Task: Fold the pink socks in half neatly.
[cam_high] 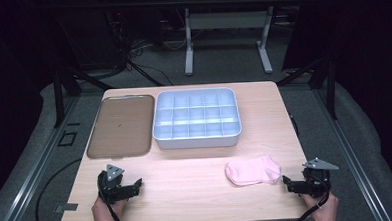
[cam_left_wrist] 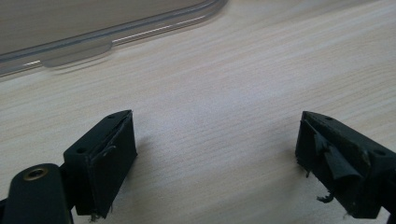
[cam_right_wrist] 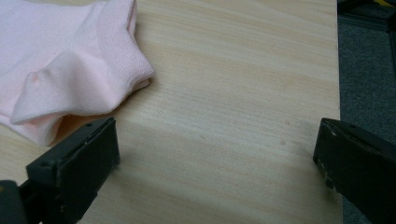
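High view, pale pink sock (cam_high: 252,170) lying crumpled, ribbed cuff, left tool (cam_high: 131,186) and right tool (cam_high: 290,182) wide apart, empty

The sock (cam_high: 253,170) lies on the bench (cam_high: 197,190) just left of the right tool (cam_high: 291,183). Beyond the left tool (cam_high: 130,187) lies the tray (cam_high: 120,126), with the divided box (cam_high: 196,118) to the tray's right.

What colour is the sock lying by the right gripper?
Pale pink. The sock shows best in the right gripper view, close beside the open right gripper.
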### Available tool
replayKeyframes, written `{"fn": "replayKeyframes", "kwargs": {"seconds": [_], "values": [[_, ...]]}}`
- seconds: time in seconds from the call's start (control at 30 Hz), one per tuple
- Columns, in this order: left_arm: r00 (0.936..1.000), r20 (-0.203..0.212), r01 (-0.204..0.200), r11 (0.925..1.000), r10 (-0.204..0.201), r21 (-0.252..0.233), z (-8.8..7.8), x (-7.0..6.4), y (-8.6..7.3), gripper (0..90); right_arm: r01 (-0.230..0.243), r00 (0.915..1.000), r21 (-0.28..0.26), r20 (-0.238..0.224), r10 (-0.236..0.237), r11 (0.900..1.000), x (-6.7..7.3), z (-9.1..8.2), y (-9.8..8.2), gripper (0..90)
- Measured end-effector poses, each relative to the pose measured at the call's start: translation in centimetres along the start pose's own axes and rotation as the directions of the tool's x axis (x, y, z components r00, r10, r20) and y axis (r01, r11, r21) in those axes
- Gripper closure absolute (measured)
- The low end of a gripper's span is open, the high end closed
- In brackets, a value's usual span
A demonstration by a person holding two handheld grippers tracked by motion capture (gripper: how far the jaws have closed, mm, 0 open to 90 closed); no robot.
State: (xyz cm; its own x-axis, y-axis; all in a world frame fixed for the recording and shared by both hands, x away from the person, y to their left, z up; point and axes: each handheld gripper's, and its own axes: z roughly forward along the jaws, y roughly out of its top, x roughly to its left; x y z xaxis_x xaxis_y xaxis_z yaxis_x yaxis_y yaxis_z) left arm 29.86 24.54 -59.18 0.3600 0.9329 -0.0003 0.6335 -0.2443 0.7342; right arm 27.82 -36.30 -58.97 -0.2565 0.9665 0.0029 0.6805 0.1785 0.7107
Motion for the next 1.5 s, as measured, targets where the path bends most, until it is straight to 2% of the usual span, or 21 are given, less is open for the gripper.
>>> {"fn": "replayKeyframes", "kwargs": {"seconds": [0.33,0.7,0.77,0.83,1.23,1.27,1.47,1.5], "values": [[0.9999,-0.008,0.007,1.0,-0.007,0.0,0.1,0.0,0.1,11.4,-0.011,0.9999,0.008,0.002,0.011,1.0,0.1,0.1,0.2,0.0],[0.9998,-0.016,0.014,0.9999,-0.014,0.002,0.1,0.0,0.1,11.4,-0.003,1.0,0.051,-0.001,0.003,0.999,0.0,0.1,0.7,0.0],[0.9998,-0.016,0.014,0.9999,-0.014,0.003,0.1,0.0,0.1,11.4,-0.002,0.9991,0.069,-0.041,0.005,0.998,0.0,-0.1,1.0,0.0],[0.9998,-0.016,0.015,0.9999,-0.015,0.003,0.1,0.0,0.1,11.4,0.001,0.9987,0.067,-0.051,0.002,0.998,0.1,-0.5,1.3,0.0],[0.9997,-0.018,0.018,0.9998,-0.018,0.004,0.1,0.0,0.1,11.5,0.048,0.9946,0.044,-0.095,-0.043,0.998,2.6,-2.8,3.5,0.0],[0.9997,-0.018,0.018,0.9998,-0.018,0.004,0.1,0.0,0.1,11.4,0.059,0.9924,0.034,-0.11,-0.054,0.998,3.3,-3.0,4.2,0.0],[0.9997,-0.018,0.018,0.9998,-0.018,0.004,0.1,0.0,0.1,11.4,0.111,0.983,0.034,-0.151,-0.105,0.993,5.6,-3.1,6.0,0.0],[0.9997,-0.018,0.018,0.9998,-0.018,0.004,0.1,0.0,0.1,11.4,0.111,0.983,0.034,-0.151,-0.105,0.993,5.6,-3.1,6.0,0.0]]}}
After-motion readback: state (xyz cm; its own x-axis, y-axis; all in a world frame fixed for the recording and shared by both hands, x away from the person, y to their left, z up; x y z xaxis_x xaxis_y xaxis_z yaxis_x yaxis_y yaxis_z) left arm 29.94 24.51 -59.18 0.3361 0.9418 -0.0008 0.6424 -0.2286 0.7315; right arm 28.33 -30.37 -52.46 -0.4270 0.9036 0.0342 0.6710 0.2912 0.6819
